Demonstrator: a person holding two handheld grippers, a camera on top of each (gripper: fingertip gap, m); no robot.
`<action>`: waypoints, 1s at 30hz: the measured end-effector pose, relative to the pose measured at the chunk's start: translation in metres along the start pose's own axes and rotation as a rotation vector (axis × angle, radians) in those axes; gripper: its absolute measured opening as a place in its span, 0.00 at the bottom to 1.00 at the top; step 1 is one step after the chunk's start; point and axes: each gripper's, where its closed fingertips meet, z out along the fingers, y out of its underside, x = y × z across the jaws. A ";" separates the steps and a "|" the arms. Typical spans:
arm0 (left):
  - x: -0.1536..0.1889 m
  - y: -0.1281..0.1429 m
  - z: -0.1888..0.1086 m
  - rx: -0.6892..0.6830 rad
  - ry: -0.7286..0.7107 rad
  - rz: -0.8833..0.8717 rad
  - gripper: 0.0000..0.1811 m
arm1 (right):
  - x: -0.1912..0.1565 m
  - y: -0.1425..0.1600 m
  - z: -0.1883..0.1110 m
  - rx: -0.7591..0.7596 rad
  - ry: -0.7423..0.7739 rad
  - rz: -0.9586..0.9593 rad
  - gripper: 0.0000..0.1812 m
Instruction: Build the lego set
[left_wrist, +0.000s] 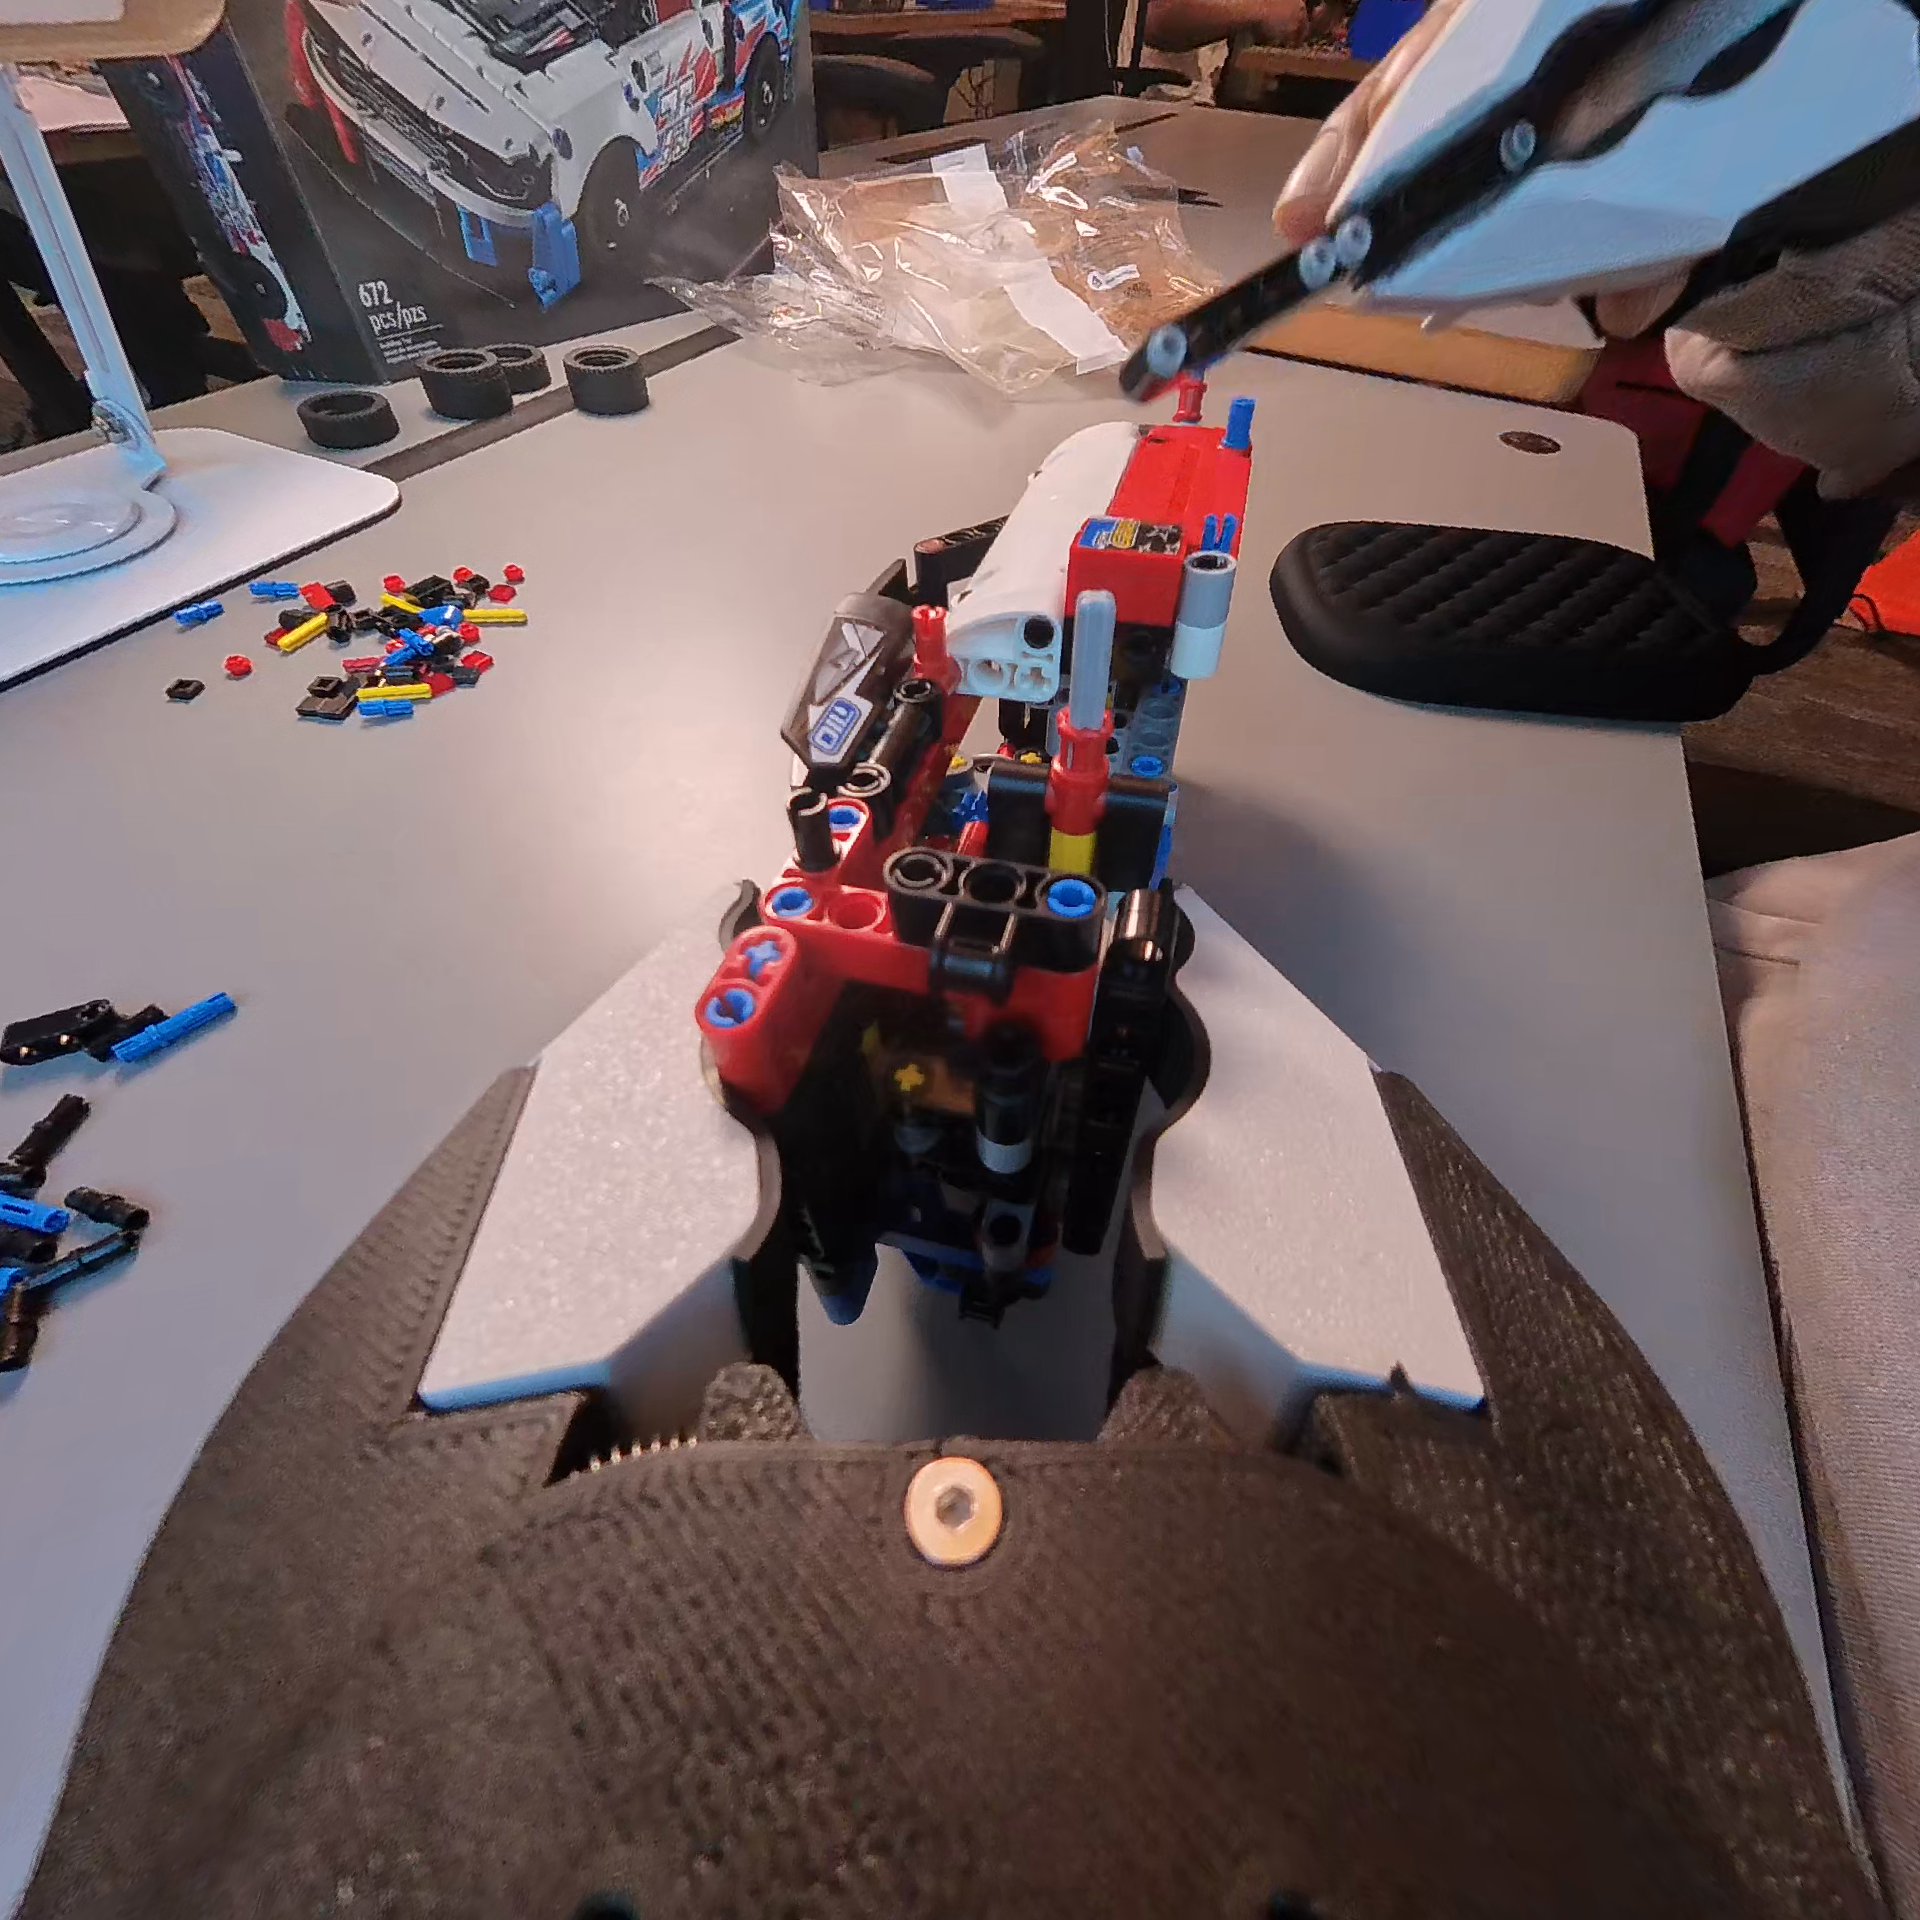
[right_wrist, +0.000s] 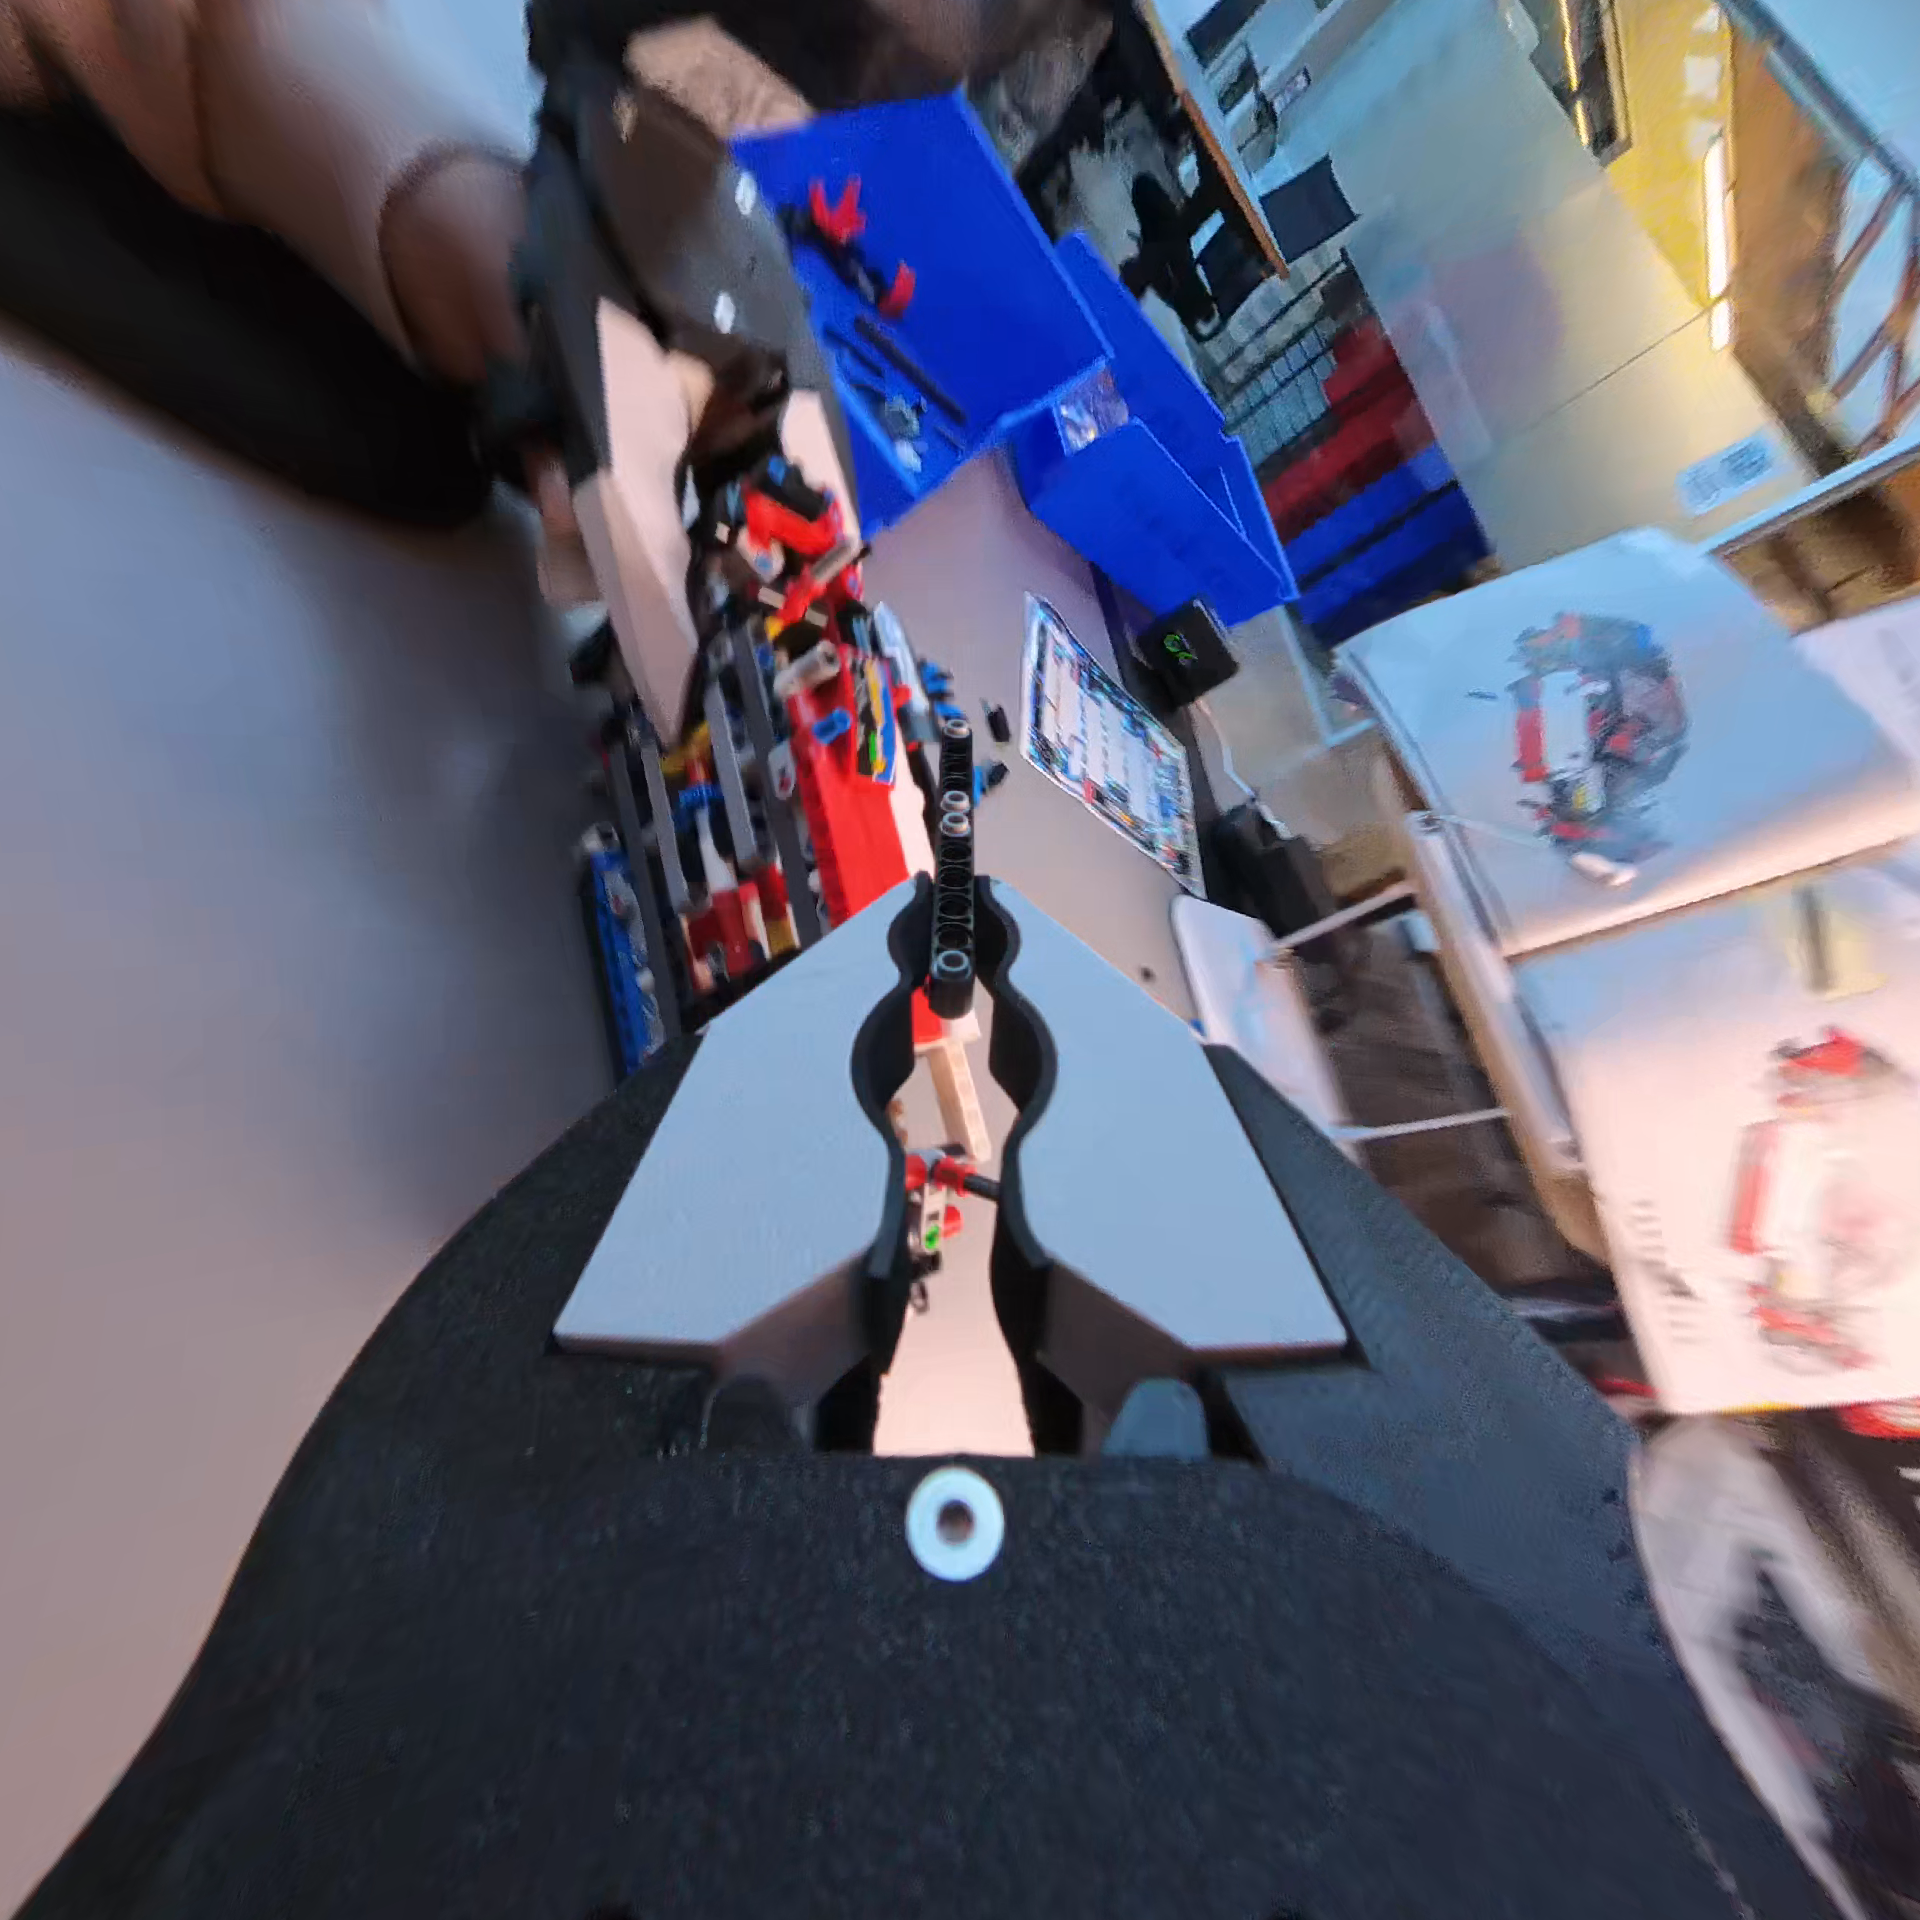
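behind model (left_wrist: 997, 831), four tyres (left_wrist: 473, 390)

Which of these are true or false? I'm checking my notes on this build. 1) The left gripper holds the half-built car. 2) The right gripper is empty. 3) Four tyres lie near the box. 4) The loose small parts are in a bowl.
1) True: the left gripper is shut on the half-built car.
2) False: the right gripper is shut on a black beam.
3) True: four black tyres lie on the table by the box.
4) False: the small parts lie loose on the table.
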 end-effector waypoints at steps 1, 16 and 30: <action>0.000 0.000 0.000 0.000 0.000 -0.002 0.40 | 0.004 -0.006 -0.003 0.056 -0.051 0.129 0.02; -0.026 -0.005 0.005 0.016 -0.088 0.100 0.40 | -0.123 0.081 0.030 -0.234 -0.617 0.358 0.02; -0.037 -0.010 0.016 0.036 -0.052 0.087 0.40 | -0.097 0.114 0.040 -0.320 -0.674 0.192 0.04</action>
